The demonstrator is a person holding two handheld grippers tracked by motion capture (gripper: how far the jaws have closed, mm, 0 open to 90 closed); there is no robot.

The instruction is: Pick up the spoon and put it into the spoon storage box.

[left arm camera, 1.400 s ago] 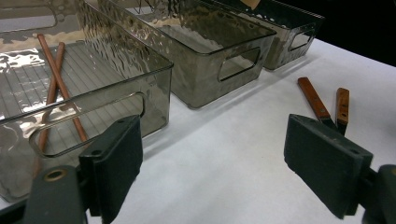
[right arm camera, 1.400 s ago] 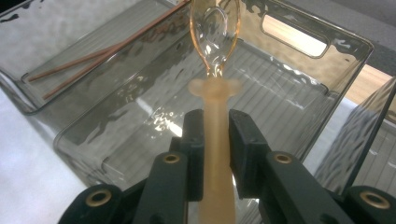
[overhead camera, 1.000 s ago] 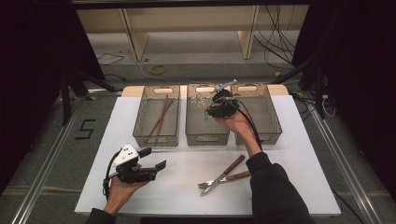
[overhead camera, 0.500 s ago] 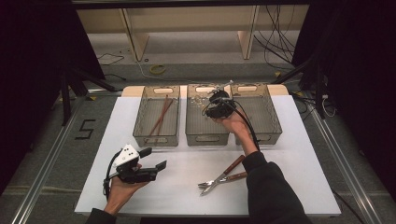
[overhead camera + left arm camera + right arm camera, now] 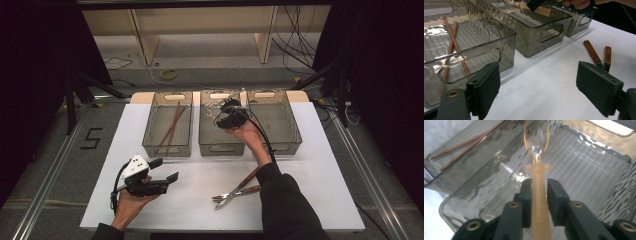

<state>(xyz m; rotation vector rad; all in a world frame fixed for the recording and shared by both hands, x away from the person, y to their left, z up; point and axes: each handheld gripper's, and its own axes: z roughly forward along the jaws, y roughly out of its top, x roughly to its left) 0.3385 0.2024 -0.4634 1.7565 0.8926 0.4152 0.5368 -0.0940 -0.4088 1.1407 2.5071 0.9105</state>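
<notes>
Right gripper over middle bin, fingers clamped on spoon.
Left gripper at 7 o'clock on worktop, fingers apart, empty.

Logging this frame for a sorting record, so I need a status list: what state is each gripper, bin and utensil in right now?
Left gripper: open, empty, low over the white table.
Right gripper: shut on the spoon, over the middle bin.
Left bin: holds two chopsticks.
Middle bin: nothing visible on its floor.
Right bin: looks empty.
Fork: lying on the table, a second wooden-handled utensil beside it.
</notes>
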